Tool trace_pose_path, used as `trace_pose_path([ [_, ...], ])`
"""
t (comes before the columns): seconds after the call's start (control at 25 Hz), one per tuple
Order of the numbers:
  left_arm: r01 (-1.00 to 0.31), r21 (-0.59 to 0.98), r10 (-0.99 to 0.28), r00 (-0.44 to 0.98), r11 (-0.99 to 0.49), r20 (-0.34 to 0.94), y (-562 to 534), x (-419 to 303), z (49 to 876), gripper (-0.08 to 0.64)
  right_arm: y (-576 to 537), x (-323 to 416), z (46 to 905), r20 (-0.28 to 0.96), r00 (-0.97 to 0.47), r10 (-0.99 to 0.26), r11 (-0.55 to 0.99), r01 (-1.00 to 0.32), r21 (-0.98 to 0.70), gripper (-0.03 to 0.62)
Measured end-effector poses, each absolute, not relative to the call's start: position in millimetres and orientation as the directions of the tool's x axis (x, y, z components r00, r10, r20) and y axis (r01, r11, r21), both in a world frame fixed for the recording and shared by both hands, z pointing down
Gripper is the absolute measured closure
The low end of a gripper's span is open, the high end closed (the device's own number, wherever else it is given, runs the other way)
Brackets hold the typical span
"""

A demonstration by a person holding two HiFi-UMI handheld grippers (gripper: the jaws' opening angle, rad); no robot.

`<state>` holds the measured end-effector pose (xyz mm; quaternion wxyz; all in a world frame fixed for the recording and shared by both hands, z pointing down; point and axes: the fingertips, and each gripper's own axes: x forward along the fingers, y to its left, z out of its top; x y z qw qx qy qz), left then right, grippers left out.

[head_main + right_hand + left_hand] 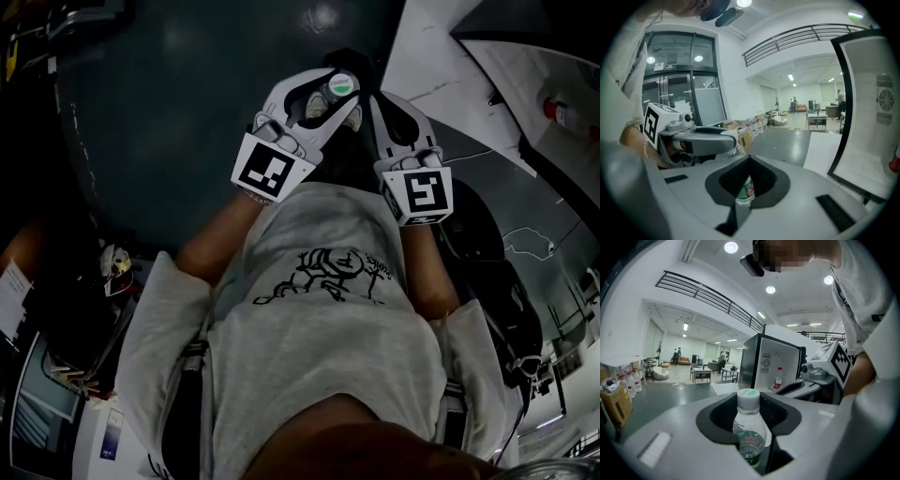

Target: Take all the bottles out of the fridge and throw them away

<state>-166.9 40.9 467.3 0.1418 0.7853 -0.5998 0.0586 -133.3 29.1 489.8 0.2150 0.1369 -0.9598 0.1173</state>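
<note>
A clear water bottle [749,425] with a white, green-marked cap [340,86] stands upright between the jaws of my left gripper [750,427], which is shut on its labelled body. In the head view both grippers hang side by side in front of the person's chest, the left gripper [319,98] touching distance from the right gripper [380,98]. My right gripper [747,183] is shut. A green-and-red label [746,189] shows through the hollow of its jaws, apparently that same bottle's. The black fridge [751,363] stands open, a red-capped bottle [778,379] in its door.
The fridge door [867,117] rises close on the right of my right gripper. A cardboard box [616,401] and white jugs [630,380] line the left wall. Tables [705,373] and people stand far back. Dark floor [169,103] lies below.
</note>
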Motion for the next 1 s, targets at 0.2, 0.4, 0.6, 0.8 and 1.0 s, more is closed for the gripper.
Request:
trace_pose_path([
  [0.2, -0.961, 0.139, -0.921, 0.27, -0.24, 0.28, 40.8, -165.7, 490.7, 0.408, 31.3, -133.1, 515.9, 0.454, -0.868, -0.202, 0.934, -0.311, -0.178, 0.583],
  [0.4, -0.964, 0.141, -0.92, 0.258, -0.225, 0.296, 42.5, -164.5, 517.2, 0.408, 36.2, -128.1, 541.1, 0.472, -0.861, -0.191, 0.927, -0.316, -0.201, 0.583],
  [0.6, -0.967, 0.155, -0.915, 0.243, -0.202, 0.323, 43.1, -164.9, 547.4, 0.408, 39.0, -123.1, 568.3, 0.489, -0.852, -0.188, 0.921, -0.327, -0.214, 0.583],
  [0.8, -0.965, 0.173, -0.906, 0.245, -0.195, 0.346, 45.5, -164.5, 572.4, 0.408, 42.1, -122.4, 594.2, 0.503, -0.845, -0.184, 0.918, -0.33, -0.218, 0.583],
  [1.0, -0.964, 0.176, -0.894, 0.253, -0.201, 0.369, 50.5, -163.9, 600.4, 0.408, 47.2, -122.6, 622.8, 0.522, -0.834, -0.178, 0.908, -0.344, -0.24, 0.584],
])
